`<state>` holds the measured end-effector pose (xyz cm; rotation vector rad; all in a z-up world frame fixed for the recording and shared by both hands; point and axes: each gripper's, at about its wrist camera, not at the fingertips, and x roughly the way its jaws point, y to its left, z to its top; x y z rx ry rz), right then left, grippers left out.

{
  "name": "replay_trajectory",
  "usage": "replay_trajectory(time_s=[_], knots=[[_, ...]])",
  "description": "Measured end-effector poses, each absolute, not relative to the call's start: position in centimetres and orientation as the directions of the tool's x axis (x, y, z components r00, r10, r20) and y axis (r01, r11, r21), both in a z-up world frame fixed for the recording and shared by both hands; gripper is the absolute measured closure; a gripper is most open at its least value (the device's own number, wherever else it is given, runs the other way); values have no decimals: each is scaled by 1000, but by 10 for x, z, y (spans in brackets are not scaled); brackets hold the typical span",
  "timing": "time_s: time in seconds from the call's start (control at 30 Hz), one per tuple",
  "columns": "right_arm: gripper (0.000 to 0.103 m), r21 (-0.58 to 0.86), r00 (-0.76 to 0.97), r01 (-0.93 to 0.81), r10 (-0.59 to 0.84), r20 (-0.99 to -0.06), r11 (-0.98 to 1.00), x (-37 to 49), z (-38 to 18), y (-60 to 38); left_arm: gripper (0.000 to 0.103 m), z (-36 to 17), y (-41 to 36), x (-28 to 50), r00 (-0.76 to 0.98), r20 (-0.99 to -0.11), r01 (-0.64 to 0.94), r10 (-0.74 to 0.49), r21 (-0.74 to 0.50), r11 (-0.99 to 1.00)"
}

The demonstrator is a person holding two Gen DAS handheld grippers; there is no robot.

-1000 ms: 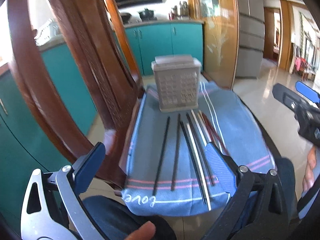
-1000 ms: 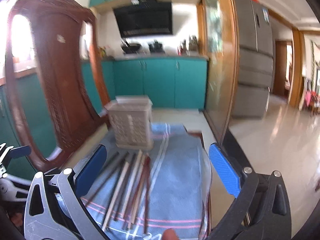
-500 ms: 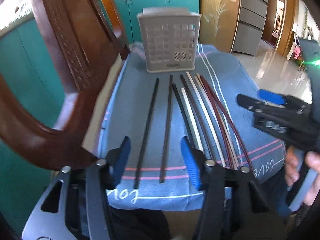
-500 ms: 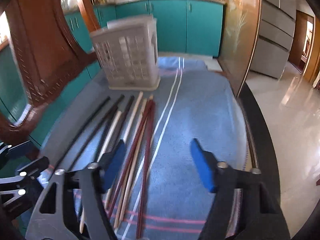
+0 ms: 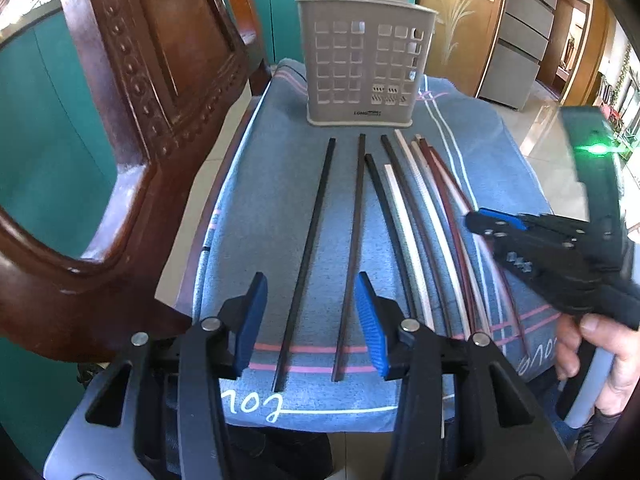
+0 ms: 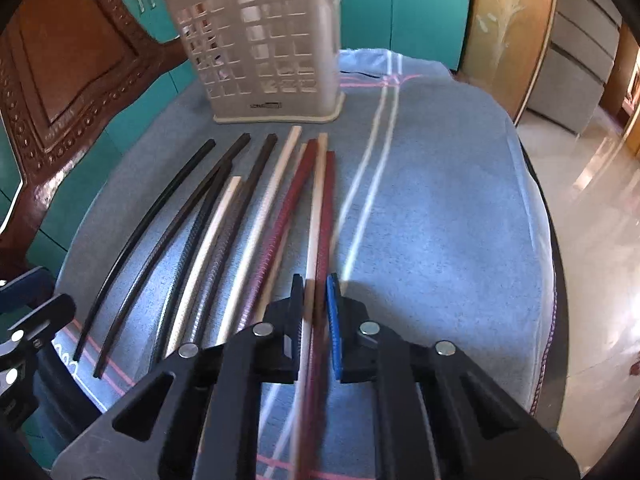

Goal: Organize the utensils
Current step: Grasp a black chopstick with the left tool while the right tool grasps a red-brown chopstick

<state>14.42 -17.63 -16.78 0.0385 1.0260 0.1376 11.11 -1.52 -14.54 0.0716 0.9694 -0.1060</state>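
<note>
The right gripper (image 6: 316, 320) sits low over the near end of the row of chopsticks, its blue pads drawn close around two sticks at the right edge of the row: a pale chopstick (image 6: 317, 216) and a dark red chopstick (image 6: 327, 216). Both run between the pads; whether they are fully pinched cannot be told through the blur. In the left wrist view a hand (image 5: 600, 352) holds this gripper's handle at the right side.

The left gripper (image 5: 308, 320) hovers low at the near edge with its jaws apart, framing the near ends of two black chopsticks (image 5: 316, 240) that lie apart from the rest and are untouched by the pads.

The other sticks, black, pale and red, lie side by side lengthwise, their far tips just short of a grey perforated holder (image 5: 362, 60) standing upright at the far end. To the right of the row lies a wide bare stretch of the blue striped cloth (image 6: 440, 220) covering the tabletop. A carved wooden chair back (image 5: 132, 120) rises close on the left. Teal cabinets (image 6: 420, 8) and a shiny tiled floor (image 6: 592, 208) lie beyond.
</note>
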Motion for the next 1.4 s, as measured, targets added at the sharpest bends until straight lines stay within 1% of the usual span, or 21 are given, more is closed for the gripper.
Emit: replay_trajectory(time_s=[0.13, 0.23, 0.3, 0.33, 0.4, 0.43, 0.5, 0.63, 0.67, 0.77, 0.87, 0.97, 1.07, 1.23, 1.4], knots=[[91, 105, 506, -51, 116, -854, 993, 138, -162, -197, 57, -153, -15, 135, 537, -838, 134, -96, -27, 991], [91, 122, 514, -19, 114, -850, 992, 138, -158, -211, 57, -155, -17, 154, 536, -839, 141, -98, -26, 990], [87, 142, 527, -11, 127, -841, 990, 141, -155, -215, 57, -157, -22, 172, 529, -843, 147, -100, -25, 989], [83, 137, 535, -17, 124, -836, 990, 143, -153, -214, 57, -159, -23, 178, 526, -845, 146, -95, -20, 989], [81, 115, 554, -25, 110, -825, 993, 149, -150, -212, 57, -164, -27, 196, 520, -851, 141, -71, 3, 990], [81, 114, 558, -24, 108, -823, 993, 154, -149, -212, 58, -165, -28, 200, 518, -853, 140, -64, 11, 990], [81, 121, 553, -11, 107, -826, 993, 168, -149, -215, 64, -172, -31, 215, 501, -864, 138, -50, 22, 990], [81, 99, 504, 4, 83, -860, 995, 195, -165, -218, 65, -184, -30, 230, 468, -882, 119, -47, 10, 993], [81, 114, 497, -12, 104, -861, 993, 197, -168, -218, 64, -187, -28, 232, 463, -885, 118, -48, 8, 993], [81, 49, 503, -47, 66, -862, 998, 197, -171, -210, 64, -190, -26, 232, 477, -877, 114, -56, -1, 993], [81, 16, 505, -66, 47, -862, 998, 198, -174, -207, 64, -190, -28, 238, 477, -878, 112, -46, 9, 994], [81, 13, 508, -68, 46, -860, 998, 200, -176, -208, 64, -190, -34, 247, 470, -882, 118, -27, 32, 992], [81, -7, 511, -74, 32, -859, 997, 201, -175, -207, 64, -189, -45, 255, 467, -884, 150, 5, 85, 985], [81, -7, 513, -77, 34, -858, 997, 202, -176, -204, 64, -189, -52, 260, 453, -891, 168, 9, 95, 981], [80, -1, 514, -74, 37, -857, 997, 207, -176, -204, 57, -190, -46, 269, 440, -898, 159, 1, 79, 984]])
